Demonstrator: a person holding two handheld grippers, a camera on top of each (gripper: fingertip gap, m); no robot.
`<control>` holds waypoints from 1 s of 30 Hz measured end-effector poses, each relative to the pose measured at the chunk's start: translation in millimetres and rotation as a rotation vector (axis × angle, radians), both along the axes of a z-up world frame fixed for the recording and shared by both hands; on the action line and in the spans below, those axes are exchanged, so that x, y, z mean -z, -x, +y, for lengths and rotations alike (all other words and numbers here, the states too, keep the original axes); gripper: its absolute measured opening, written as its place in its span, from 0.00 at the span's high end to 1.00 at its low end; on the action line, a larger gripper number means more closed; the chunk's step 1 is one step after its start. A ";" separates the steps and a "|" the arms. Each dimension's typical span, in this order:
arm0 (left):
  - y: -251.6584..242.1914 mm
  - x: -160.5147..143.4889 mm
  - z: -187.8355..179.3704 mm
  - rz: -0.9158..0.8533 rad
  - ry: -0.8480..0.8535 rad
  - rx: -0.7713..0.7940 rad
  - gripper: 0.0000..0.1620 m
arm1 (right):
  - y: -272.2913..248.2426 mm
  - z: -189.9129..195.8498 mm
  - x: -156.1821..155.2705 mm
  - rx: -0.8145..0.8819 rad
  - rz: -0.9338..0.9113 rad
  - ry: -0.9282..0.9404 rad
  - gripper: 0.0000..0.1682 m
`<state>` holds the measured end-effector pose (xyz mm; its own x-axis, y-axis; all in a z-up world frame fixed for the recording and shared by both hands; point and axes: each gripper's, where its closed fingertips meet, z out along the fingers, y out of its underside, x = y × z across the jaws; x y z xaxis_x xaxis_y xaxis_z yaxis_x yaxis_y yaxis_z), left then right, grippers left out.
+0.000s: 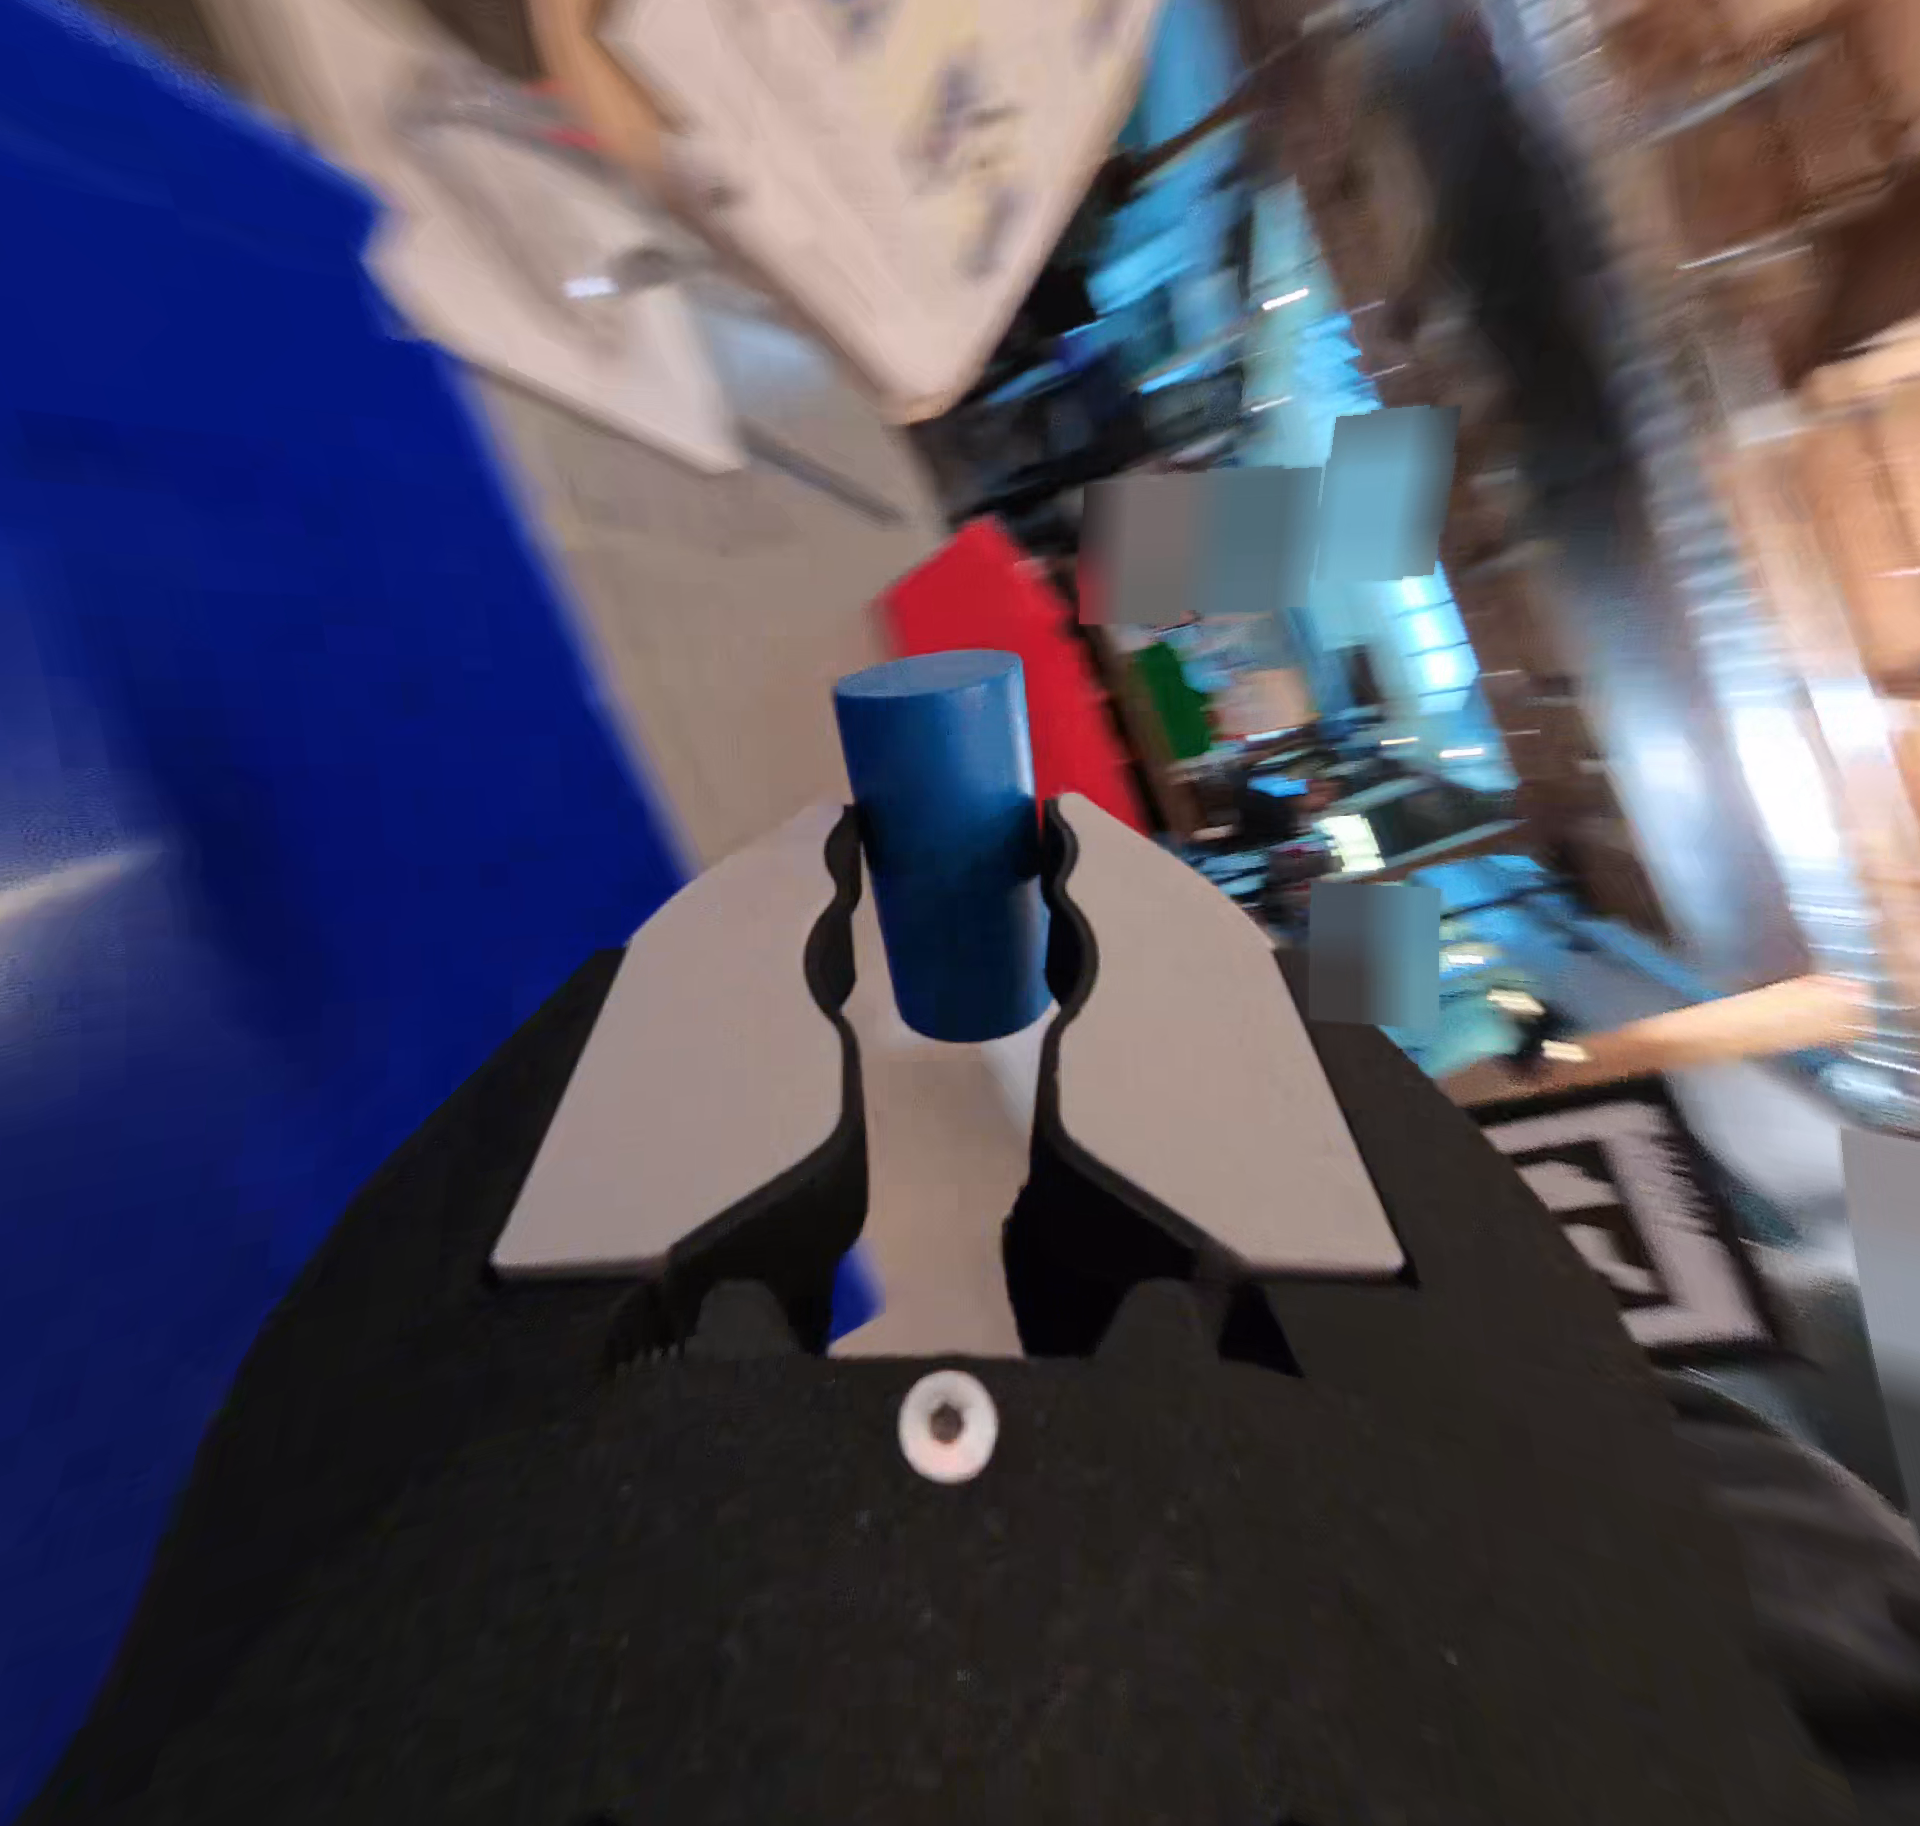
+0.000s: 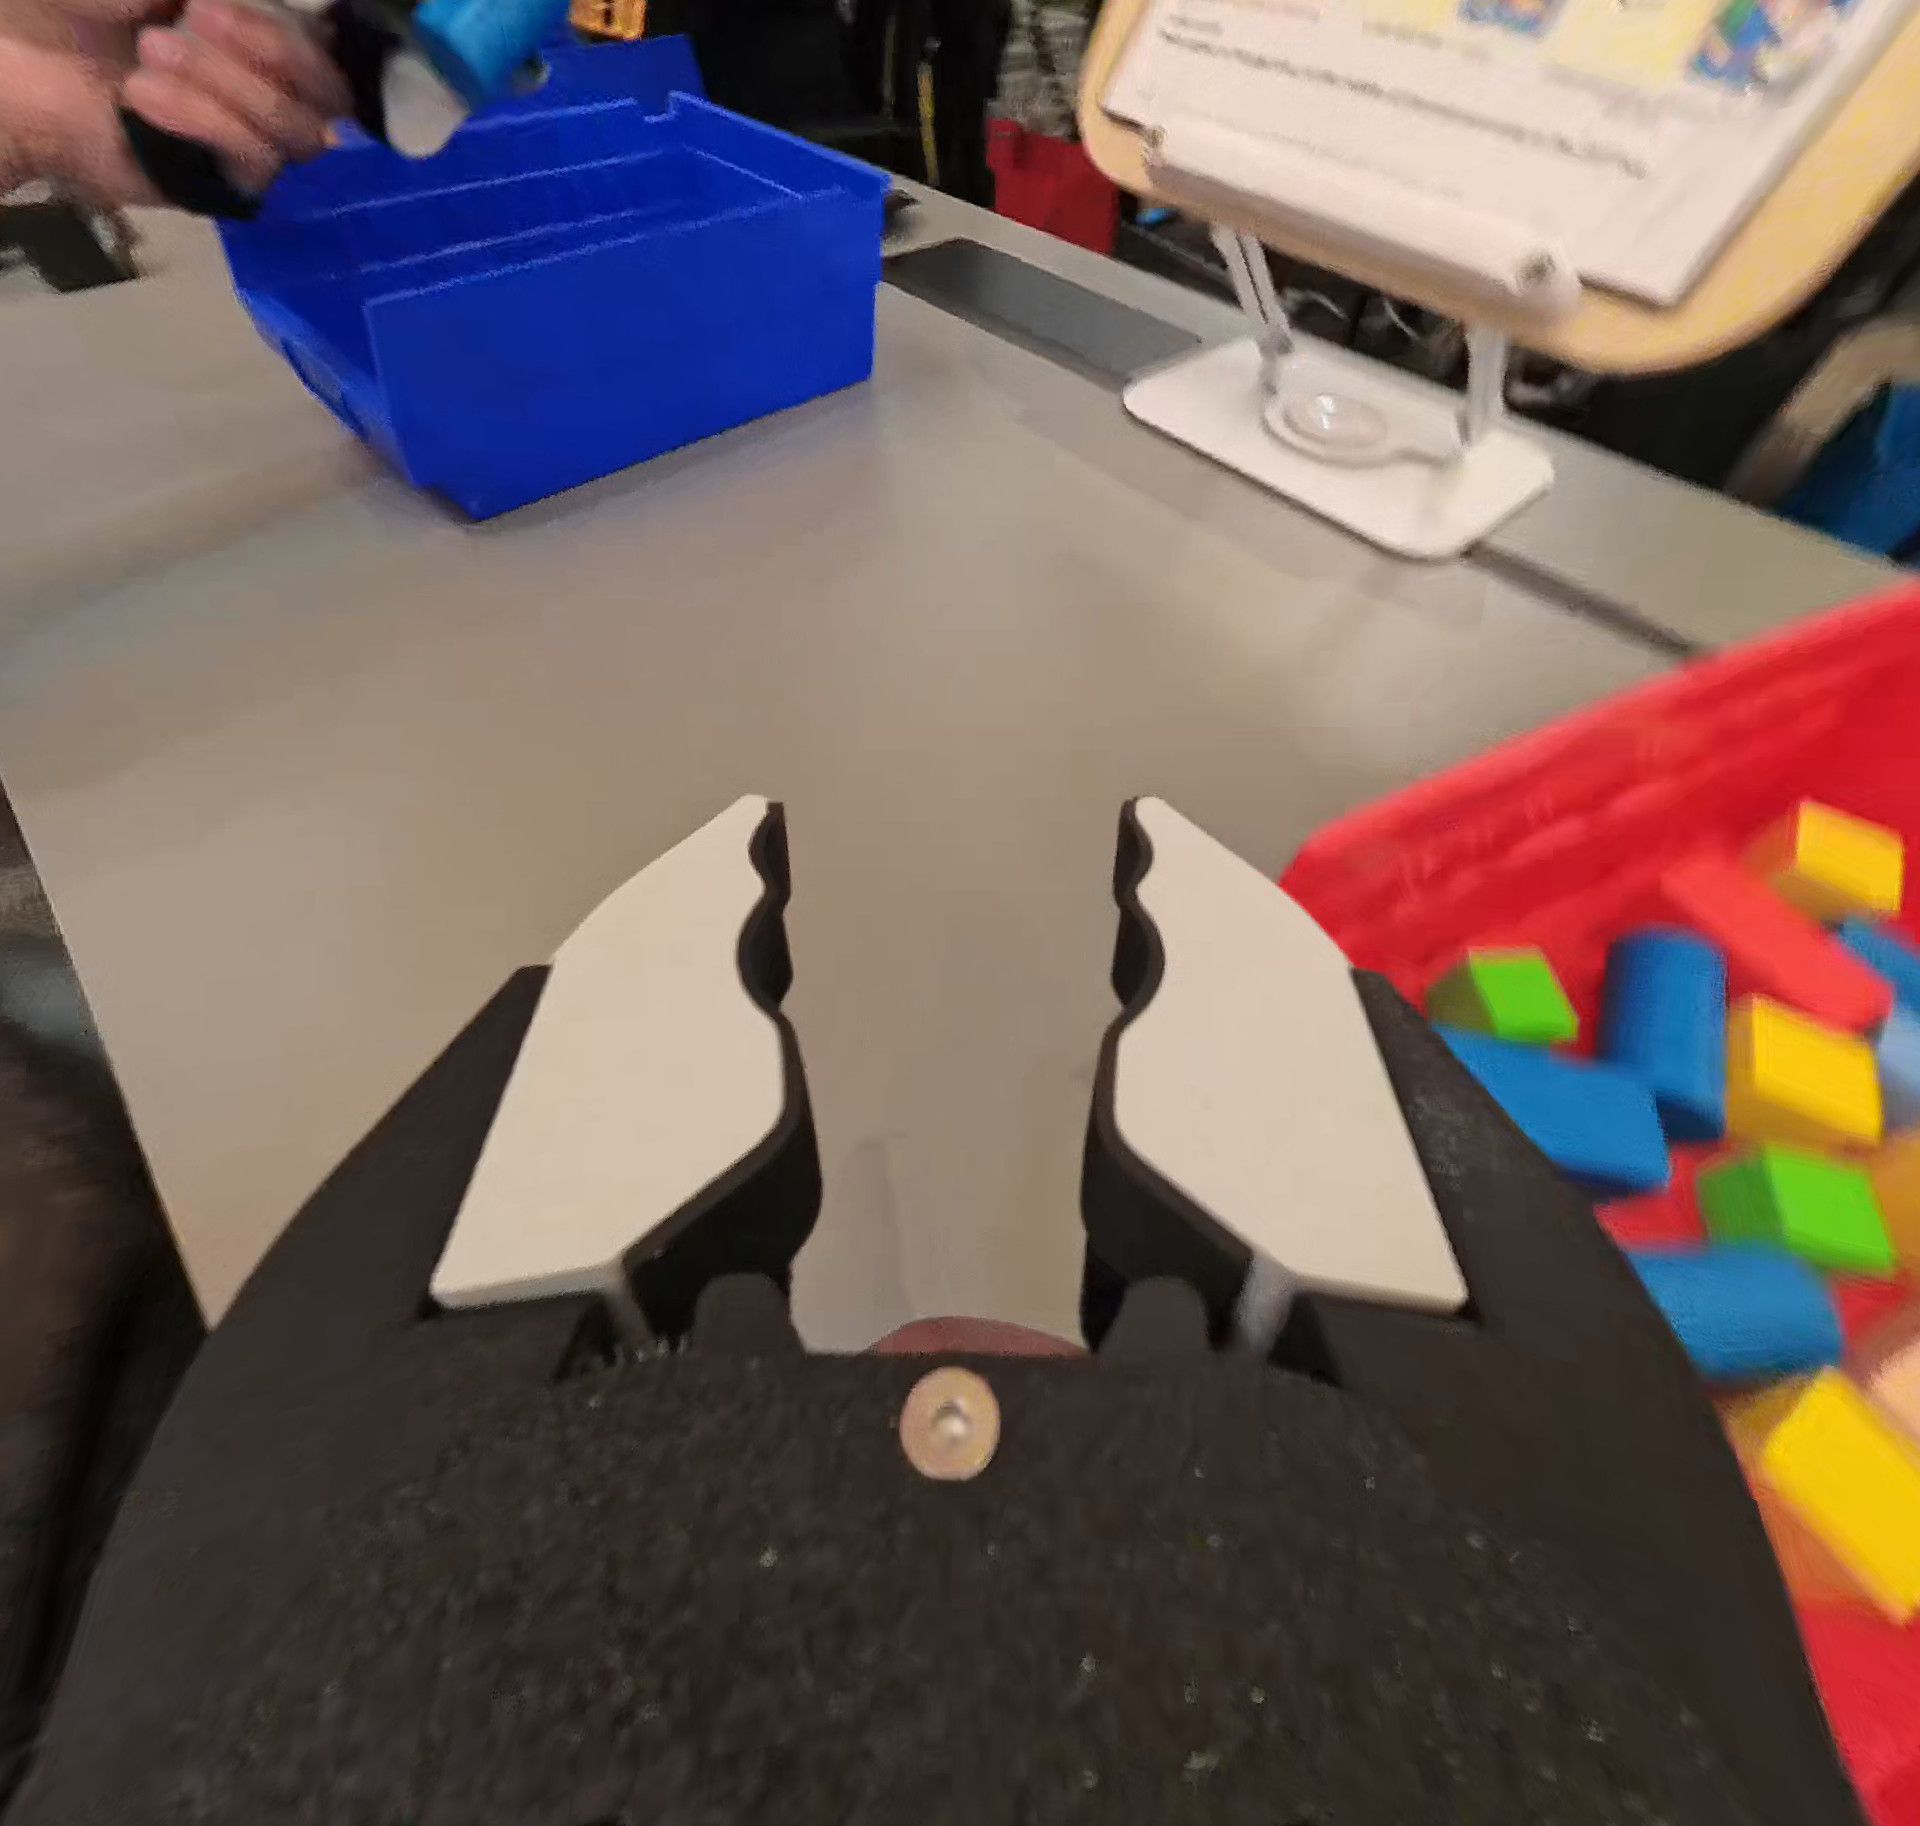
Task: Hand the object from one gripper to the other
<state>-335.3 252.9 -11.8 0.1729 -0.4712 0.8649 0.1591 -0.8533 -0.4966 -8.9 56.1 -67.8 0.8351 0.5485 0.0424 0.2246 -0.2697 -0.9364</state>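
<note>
My left gripper (image 1: pixel 948 826) is shut on a blue cylinder block (image 1: pixel 940 841), which stands upright between the jaws. The right wrist view shows that same gripper (image 2: pixel 442 31) far off at the top left, held by a hand (image 2: pixel 94 41) above the blue bin (image 2: pixel 582 270), with the blue cylinder (image 2: pixel 494 5) in it. My right gripper (image 2: pixel 951 820) is open and empty, low over the grey table (image 2: pixel 623 685), just left of the red bin (image 2: pixel 1621 800).
The red bin holds several coloured blocks (image 2: pixel 1766 1101). A white stand (image 2: pixel 1340 436) with a picture card (image 2: pixel 1507 62) is at the back right. The left wrist view is motion-blurred, with the blue bin (image 1: pixel 229 737) close on its left and the red bin (image 1: pixel 987 623) beyond the cylinder.
</note>
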 end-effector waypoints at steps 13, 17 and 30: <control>-196.6 -1.0 -146.8 -0.257 0.211 0.417 0.80 | 131.9 53.2 -44.7 -0.479 -0.070 -0.263 0.48; -210.0 7.6 -156.3 -0.269 0.235 0.448 0.80 | 134.9 45.0 -42.0 -0.523 0.020 -0.247 0.49; -199.4 10.8 -176.6 -0.334 0.164 0.512 0.63 | 119.2 33.6 -51.9 -0.511 0.030 -0.227 0.58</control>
<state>-135.8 76.3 -22.7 -0.3314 -0.2797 0.9011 -0.1656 -0.9230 -0.3474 -128.1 89.7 -15.9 0.4684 0.8636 0.1867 0.2462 0.0754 -0.9663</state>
